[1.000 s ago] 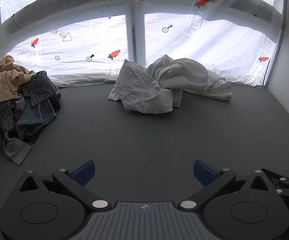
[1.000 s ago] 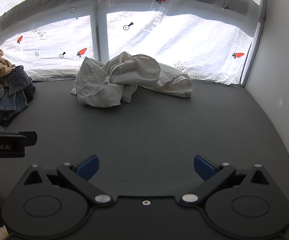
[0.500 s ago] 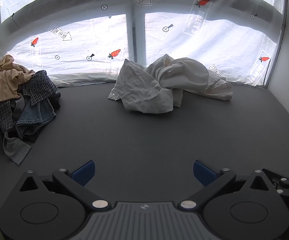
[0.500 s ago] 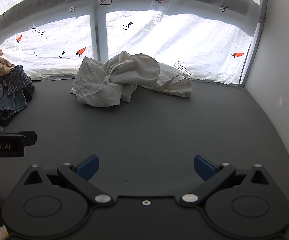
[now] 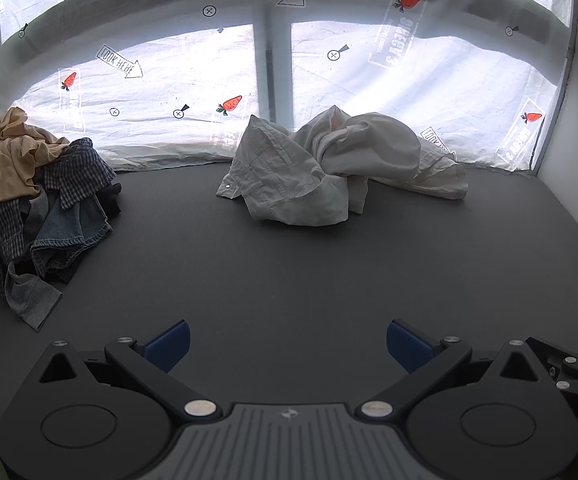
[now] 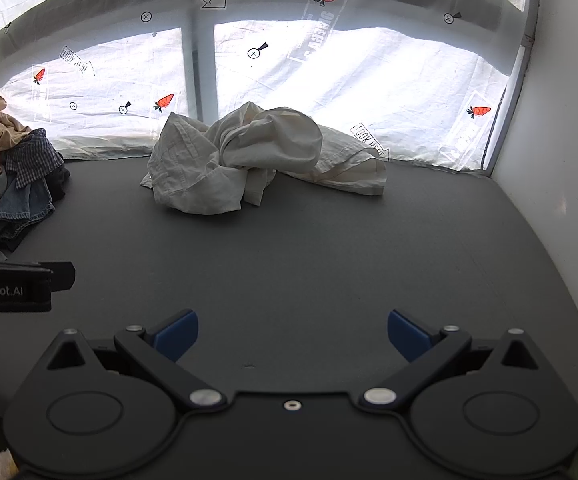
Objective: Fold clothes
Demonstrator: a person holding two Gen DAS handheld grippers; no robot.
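Left gripper (image 5: 287,344) and right gripper (image 6: 292,333) each hang over the dark table (image 5: 289,272) with two blue-tipped fingers spread wide, holding nothing. One crumpled white shirt (image 5: 329,172) lies at the table's far edge, well apart from both. One pile of mixed clothes (image 5: 29,200) sits far left.

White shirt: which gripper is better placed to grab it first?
Right, marginally. The white shirt sits nearly centred ahead of the open right gripper; from the open left gripper it lies slightly rightward.
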